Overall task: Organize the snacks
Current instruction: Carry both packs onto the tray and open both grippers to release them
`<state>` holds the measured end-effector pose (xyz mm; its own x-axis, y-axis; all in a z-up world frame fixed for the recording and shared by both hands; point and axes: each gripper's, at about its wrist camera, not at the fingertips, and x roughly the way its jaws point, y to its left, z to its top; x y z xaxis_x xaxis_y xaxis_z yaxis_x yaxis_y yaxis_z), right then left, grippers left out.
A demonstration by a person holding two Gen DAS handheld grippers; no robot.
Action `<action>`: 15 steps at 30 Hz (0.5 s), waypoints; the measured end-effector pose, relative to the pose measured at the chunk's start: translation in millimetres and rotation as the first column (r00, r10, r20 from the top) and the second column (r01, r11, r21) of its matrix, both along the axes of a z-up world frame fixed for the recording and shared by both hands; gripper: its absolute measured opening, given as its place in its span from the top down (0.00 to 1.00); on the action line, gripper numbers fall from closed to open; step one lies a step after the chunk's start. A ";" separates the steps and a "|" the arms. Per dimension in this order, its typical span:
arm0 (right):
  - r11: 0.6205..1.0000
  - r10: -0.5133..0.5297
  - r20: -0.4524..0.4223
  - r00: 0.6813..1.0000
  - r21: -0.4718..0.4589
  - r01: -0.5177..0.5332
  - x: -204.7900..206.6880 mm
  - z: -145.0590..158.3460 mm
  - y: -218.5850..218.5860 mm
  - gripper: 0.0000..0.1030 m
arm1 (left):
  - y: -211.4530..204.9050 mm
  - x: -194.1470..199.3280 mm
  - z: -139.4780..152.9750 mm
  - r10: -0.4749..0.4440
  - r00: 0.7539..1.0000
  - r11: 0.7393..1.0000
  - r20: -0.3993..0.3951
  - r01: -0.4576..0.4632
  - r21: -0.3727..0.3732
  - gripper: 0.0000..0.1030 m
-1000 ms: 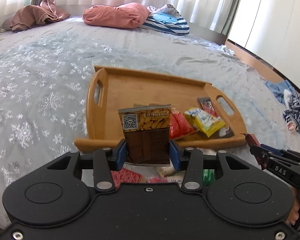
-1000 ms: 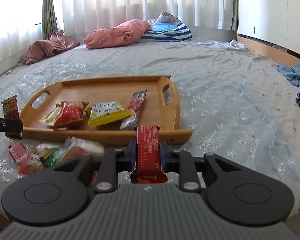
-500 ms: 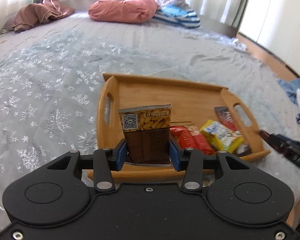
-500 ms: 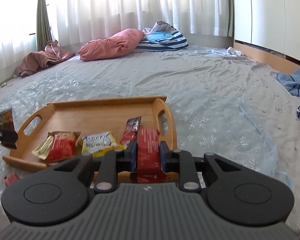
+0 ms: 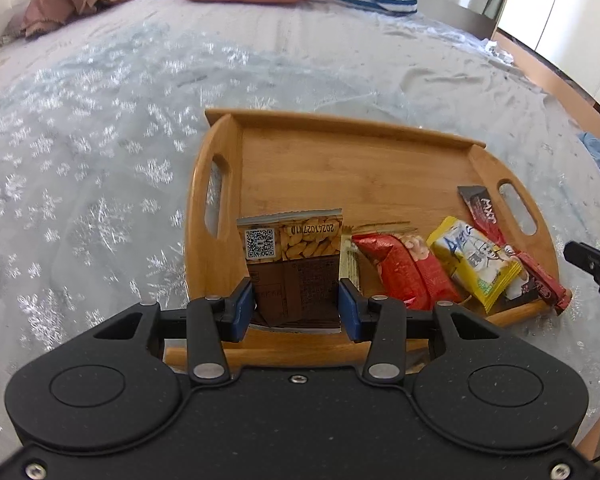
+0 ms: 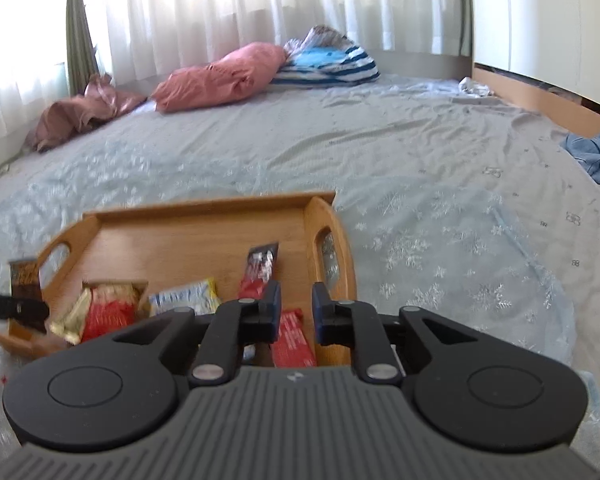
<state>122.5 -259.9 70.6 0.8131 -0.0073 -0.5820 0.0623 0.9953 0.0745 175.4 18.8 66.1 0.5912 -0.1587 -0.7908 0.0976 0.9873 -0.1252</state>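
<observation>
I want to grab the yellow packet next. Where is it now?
In the left wrist view the yellow packet lies in the wooden tray, toward its right end, between the red packet and the dark sachet.

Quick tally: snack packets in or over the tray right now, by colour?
Brown: 1, peanut packet in the left gripper
Red: 2, red packet and red bar at the right gripper
Black-and-red: 1, stick
Yellow: 1, yellow packet
Total: 5; something under the yellow packet is unclear.
</observation>
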 end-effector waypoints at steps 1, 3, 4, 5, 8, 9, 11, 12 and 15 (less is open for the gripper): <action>1.000 0.008 -0.010 1.000 -0.015 -0.009 -0.5 -1.9 -0.6 0.65 | -0.3 1.8 -1.9 0.000 1.000 1.000 -0.008 0.000 0.006 0.59; 0.999 0.031 -0.039 0.999 -0.036 -0.032 -0.5 -5.9 -1.1 0.64 | -1.4 4.5 -5.7 -0.002 1.000 1.000 -0.025 0.003 0.019 0.59; 0.998 0.043 -0.052 0.998 -0.042 -0.045 -0.6 -8.2 -0.6 0.64 | -1.6 6.3 -7.8 -0.003 0.999 1.000 -0.037 0.004 0.021 0.59; 0.997 0.054 -0.064 0.997 -0.048 -0.057 -0.2 -10.2 0.1 0.64 | -1.7 8.0 -9.7 -0.002 0.999 1.000 -0.048 0.004 0.021 0.59; 0.994 0.078 -0.090 0.993 -0.064 -0.084 1.3 -15.0 3.9 0.59 | -2.2 13.1 -13.3 -0.005 0.997 1.000 -0.073 0.007 0.026 0.59; 0.994 0.084 -0.097 0.992 -0.067 -0.090 2.1 -16.3 5.0 0.59 | -1.9 15.0 -14.4 -0.002 0.997 1.000 -0.082 0.004 0.026 0.59; 0.993 0.089 -0.112 0.990 -0.072 -0.098 5.3 -19.0 7.3 0.59 | -0.6 19.1 -16.7 0.005 0.995 1.000 -0.099 -0.003 0.022 0.59; 0.992 0.092 -0.116 0.989 -0.074 -0.101 7.2 -19.9 8.4 0.59 | -0.6 20.2 -17.1 0.006 0.995 1.000 -0.098 -0.004 0.024 0.59; 0.991 0.100 -0.126 0.987 -0.077 -0.111 12.1 -21.3 11.7 0.58 | -0.5 24.0 -17.2 0.012 0.995 1.000 -0.101 -0.009 0.030 0.59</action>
